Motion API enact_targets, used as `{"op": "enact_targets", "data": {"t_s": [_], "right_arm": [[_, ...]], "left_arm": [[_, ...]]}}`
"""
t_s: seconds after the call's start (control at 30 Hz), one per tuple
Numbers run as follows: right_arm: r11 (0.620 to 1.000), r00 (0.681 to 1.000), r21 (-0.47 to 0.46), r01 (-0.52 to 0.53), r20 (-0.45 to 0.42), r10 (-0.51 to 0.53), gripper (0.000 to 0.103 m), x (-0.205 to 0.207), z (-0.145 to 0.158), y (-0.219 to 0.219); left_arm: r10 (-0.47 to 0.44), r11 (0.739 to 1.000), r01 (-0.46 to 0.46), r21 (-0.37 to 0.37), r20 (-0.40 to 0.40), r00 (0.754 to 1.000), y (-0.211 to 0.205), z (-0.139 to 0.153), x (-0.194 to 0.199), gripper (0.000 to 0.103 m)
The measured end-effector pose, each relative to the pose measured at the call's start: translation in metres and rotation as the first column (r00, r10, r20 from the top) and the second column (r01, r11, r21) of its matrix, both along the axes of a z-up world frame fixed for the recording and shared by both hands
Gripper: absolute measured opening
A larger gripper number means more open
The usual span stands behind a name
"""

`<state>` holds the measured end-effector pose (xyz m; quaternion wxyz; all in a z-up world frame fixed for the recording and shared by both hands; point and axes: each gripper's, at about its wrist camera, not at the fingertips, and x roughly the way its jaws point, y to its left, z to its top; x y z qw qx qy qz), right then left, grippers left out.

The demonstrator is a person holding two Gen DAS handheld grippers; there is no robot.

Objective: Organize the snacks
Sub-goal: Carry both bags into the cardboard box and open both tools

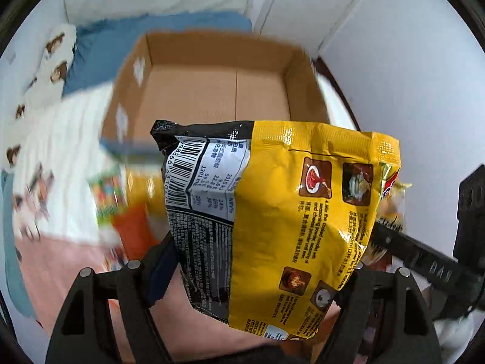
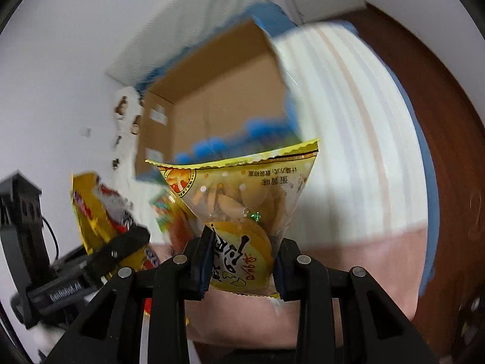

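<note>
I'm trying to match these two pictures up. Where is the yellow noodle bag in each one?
Left wrist view: the noodle bag fills the centre, between the left gripper's fingers.
Right wrist view: it shows at the left edge, clamped in the other gripper.
Shared landmark: the open cardboard box behind, on the bed.

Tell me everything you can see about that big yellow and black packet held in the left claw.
The noodle packet is a glossy, crinkled plastic pouch, mostly yellow with a black strip down one side. Its back shows a barcode, a white nutrition table, small cooking pictures and printed instructions. It looks sealed and puffy, held in the air and tilted, in front of the open cardboard box. The left claw grips its lower end, one finger on each side; nothing else visibly touches it.
</note>
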<state>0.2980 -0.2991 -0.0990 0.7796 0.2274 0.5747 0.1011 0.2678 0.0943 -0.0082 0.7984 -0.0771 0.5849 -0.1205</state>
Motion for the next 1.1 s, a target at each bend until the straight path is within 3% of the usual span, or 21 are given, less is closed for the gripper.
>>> {"op": "enact_targets", "data": {"t_s": [0.17,0.27,0.3,0.47,0.67,0.93,0.97,1.03,1.07,1.1], "right_arm": [[0.998,0.997,-0.052,-0.047,0.056,0.050,0.034,0.072,0.024,0.021],[0.994,0.997,-0.088,-0.070,0.038,0.074,0.034,0.124,0.017,0.038],[0.993,0.997,-0.095,-0.068,0.028,0.071,0.034,0.137,0.013,0.041],[0.981,0.993,-0.161,-0.112,-0.049,0.105,0.034,0.207,-0.026,0.062],[0.963,0.984,-0.223,-0.152,-0.127,0.126,0.034,0.261,-0.078,0.079],[0.947,0.959,-0.233,-0.222,-0.227,0.169,0.036,0.299,-0.132,0.089],[0.946,0.955,-0.230,-0.228,-0.240,0.172,0.040,0.303,-0.138,0.089],[0.947,0.949,-0.213,-0.240,-0.258,0.182,0.070,0.307,-0.144,0.089],[0.948,0.949,-0.210,-0.237,-0.258,0.180,0.092,0.311,-0.147,0.087],[0.948,0.949,-0.210,-0.238,-0.258,0.181,0.095,0.313,-0.148,0.086]], "left_arm": [[0.029,0.997,-0.031,0.066,0.033,0.999,0.010,0.018,0.079,0.079],[0.050,0.996,-0.047,0.079,-0.030,0.998,0.015,-0.006,0.128,0.079],[0.060,0.995,-0.056,0.085,-0.047,0.997,0.000,-0.024,0.145,0.079],[0.082,0.990,-0.065,0.129,-0.135,0.987,0.000,-0.095,0.214,0.079],[0.091,0.986,-0.057,0.155,-0.225,0.970,-0.008,-0.146,0.260,0.079],[0.077,0.983,-0.022,0.183,-0.300,0.951,-0.022,-0.173,0.277,0.079],[0.073,0.984,-0.017,0.177,-0.314,0.947,-0.023,-0.171,0.274,0.079],[0.061,0.988,-0.011,0.152,-0.327,0.943,-0.023,-0.173,0.273,0.079],[0.063,0.988,-0.015,0.154,-0.314,0.947,-0.022,-0.172,0.272,0.079],[0.058,0.987,-0.010,0.158,-0.304,0.951,-0.023,-0.170,0.270,0.083]]}}
